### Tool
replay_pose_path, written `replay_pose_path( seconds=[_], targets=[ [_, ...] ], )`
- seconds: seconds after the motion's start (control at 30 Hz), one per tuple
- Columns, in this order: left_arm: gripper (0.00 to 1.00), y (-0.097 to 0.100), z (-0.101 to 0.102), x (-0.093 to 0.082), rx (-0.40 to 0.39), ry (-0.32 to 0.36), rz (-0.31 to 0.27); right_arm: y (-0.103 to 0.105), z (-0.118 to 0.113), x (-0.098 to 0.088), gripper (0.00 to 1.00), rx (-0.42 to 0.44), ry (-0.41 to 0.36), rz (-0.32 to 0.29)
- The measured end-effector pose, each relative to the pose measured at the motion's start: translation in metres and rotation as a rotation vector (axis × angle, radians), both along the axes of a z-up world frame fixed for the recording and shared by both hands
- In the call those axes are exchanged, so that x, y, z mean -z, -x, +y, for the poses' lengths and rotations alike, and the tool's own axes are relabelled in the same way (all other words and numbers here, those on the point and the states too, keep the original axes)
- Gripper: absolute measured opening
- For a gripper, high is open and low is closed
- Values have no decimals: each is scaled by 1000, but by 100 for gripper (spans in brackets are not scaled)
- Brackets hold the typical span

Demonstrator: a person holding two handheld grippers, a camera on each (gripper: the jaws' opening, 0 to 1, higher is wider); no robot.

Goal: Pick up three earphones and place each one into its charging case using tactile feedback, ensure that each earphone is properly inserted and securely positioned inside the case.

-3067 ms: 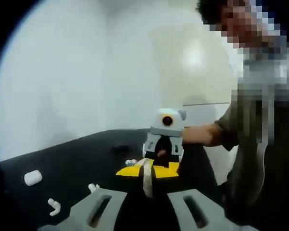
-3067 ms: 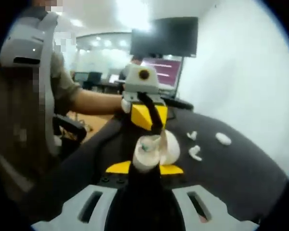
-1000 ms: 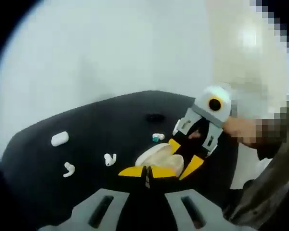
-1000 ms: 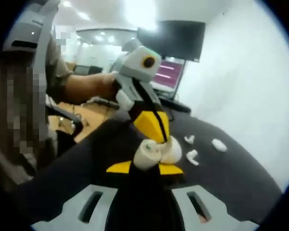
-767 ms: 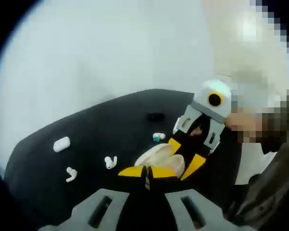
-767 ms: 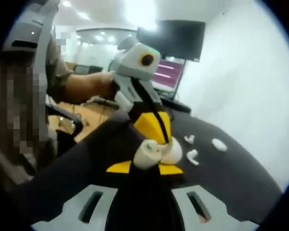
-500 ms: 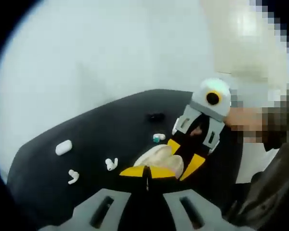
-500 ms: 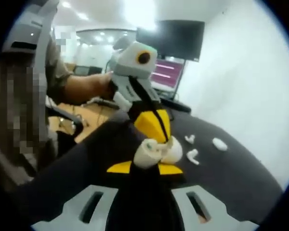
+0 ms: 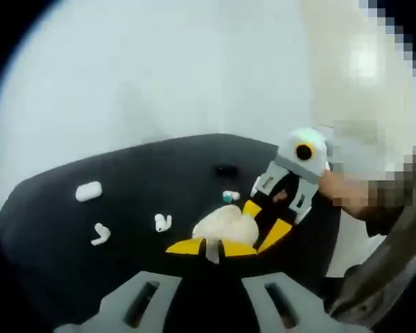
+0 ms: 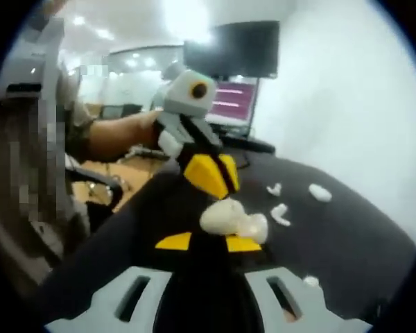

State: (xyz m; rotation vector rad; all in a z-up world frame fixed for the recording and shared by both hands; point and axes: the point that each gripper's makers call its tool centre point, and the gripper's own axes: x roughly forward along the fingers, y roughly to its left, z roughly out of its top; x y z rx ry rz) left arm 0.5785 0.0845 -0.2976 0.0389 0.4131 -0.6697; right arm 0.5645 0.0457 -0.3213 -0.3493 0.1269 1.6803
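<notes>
My right gripper (image 10: 208, 242) is shut on a white charging case (image 10: 230, 218), which lies tilted between its yellow pads with the lid open. In the left gripper view that same case (image 9: 222, 225) sits just beyond my left gripper (image 9: 213, 248), whose yellow jaws are closed on a small white earphone (image 9: 211, 252). The left gripper (image 10: 209, 182) comes in from the left in the right gripper view, its tips just above the case. Two loose earphones (image 9: 163, 222) (image 9: 100, 234) and a second white case (image 9: 89, 191) lie on the black table (image 9: 69, 263).
A small white and teal piece (image 9: 230, 197) and a dark object (image 9: 227, 169) lie farther back on the table. A person's hand (image 9: 347, 198) holds the right gripper. A monitor (image 10: 232, 48) stands behind the table, a white wall (image 10: 353, 104) beside it.
The case has tipped over sideways in the right jaws. The left gripper's tips have drawn slightly back from it. Both views have shifted a little.
</notes>
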Motion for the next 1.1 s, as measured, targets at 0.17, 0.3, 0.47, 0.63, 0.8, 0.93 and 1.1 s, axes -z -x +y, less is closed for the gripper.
replay_pose_path(
  seconds=[0.17, 0.3, 0.47, 0.63, 0.8, 0.93, 1.1],
  targets=[
    [19, 2, -2, 5, 52, 173, 129, -2, -1, 1, 22, -1, 14, 82],
    [25, -3, -1, 13, 92, 240, 223, 3, -1, 0, 28, -22, 14, 137],
    [26, -8, -14, 15, 174, 377, 355, 1, 0, 0, 26, -18, 13, 135],
    [26, -6, -24, 13, 218, 418, 372, 0, 1, 2, 24, -18, 12, 67],
    [16, 8, -28, 10, 289, 307, 203, -12, 2, 2, 28, 36, 11, 85],
    [15, 7, -26, 10, 284, 268, 114, -13, -2, 1, 29, 40, 14, 109],
    [14, 6, -22, 9, 282, 268, 83, -7, -8, -10, 30, 10, -26, 240]
  ],
)
